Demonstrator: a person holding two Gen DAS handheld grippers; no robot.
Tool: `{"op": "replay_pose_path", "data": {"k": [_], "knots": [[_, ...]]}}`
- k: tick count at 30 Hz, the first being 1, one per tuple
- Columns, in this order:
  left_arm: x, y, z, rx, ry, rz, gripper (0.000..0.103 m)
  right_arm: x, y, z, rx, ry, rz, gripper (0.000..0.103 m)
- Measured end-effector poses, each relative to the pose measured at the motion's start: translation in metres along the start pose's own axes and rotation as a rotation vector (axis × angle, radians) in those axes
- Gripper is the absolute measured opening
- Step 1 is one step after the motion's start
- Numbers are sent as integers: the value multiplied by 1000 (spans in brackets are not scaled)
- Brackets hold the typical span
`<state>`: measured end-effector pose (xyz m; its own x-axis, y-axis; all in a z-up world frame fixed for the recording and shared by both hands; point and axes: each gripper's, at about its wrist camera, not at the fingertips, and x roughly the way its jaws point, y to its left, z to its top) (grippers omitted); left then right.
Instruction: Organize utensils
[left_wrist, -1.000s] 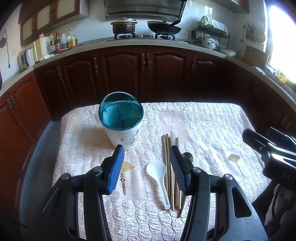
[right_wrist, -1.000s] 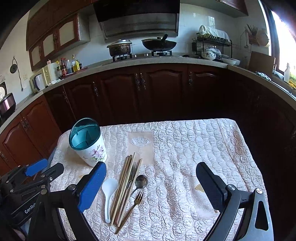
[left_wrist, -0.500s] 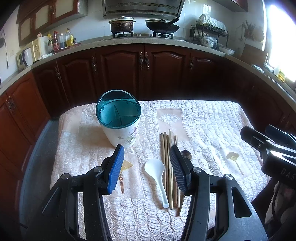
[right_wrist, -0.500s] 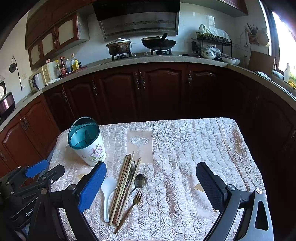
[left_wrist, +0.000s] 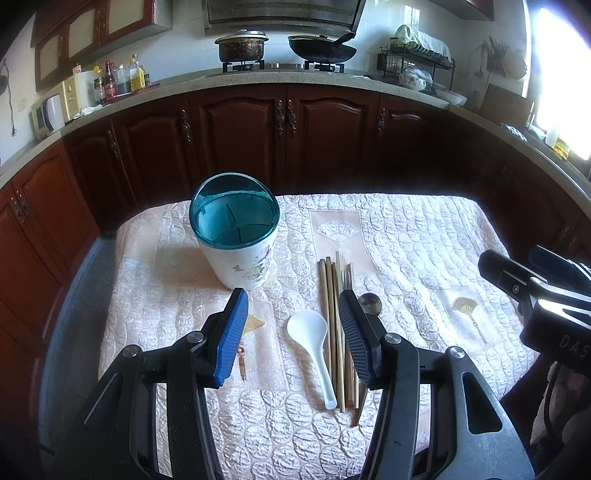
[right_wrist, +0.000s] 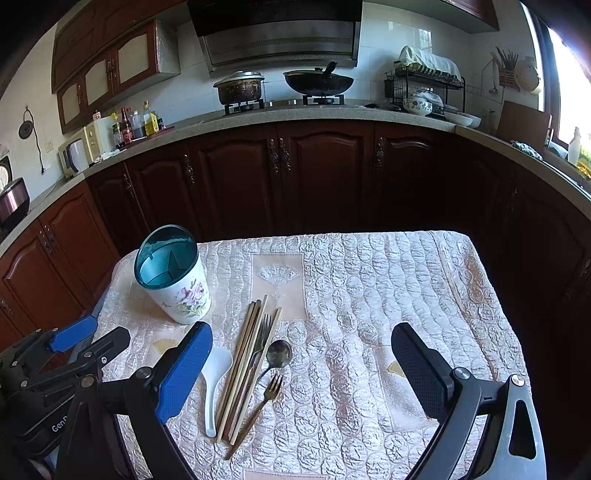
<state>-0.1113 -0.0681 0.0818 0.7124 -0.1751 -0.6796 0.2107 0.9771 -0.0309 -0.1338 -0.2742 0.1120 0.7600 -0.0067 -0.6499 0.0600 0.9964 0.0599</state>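
Observation:
A white floral utensil holder with a teal divided insert stands upright at the table's back left, also in the right wrist view. In front of it, side by side on the cloth, lie a white plastic spoon, a bundle of wooden chopsticks, a metal spoon and two forks. My left gripper hovers open above the white spoon and chopsticks, holding nothing. Out to the right of the utensils, my right gripper is wide open and empty.
A cream quilted cloth covers the table. Dark wooden cabinets and a countertop with a pot, a wok and a dish rack curve around behind it. Bare cloth stretches over the right half of the table.

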Motion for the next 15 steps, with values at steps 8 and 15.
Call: {"op": "replay_pose_path", "data": {"k": [8,15], "knots": [[0,-1,-2,4,3,-2,51,2,2,-3,-4,12,-1,97],[1,-3,-3,4,10,-6,51,2,3,-4,-13,16,-3,97]]}}
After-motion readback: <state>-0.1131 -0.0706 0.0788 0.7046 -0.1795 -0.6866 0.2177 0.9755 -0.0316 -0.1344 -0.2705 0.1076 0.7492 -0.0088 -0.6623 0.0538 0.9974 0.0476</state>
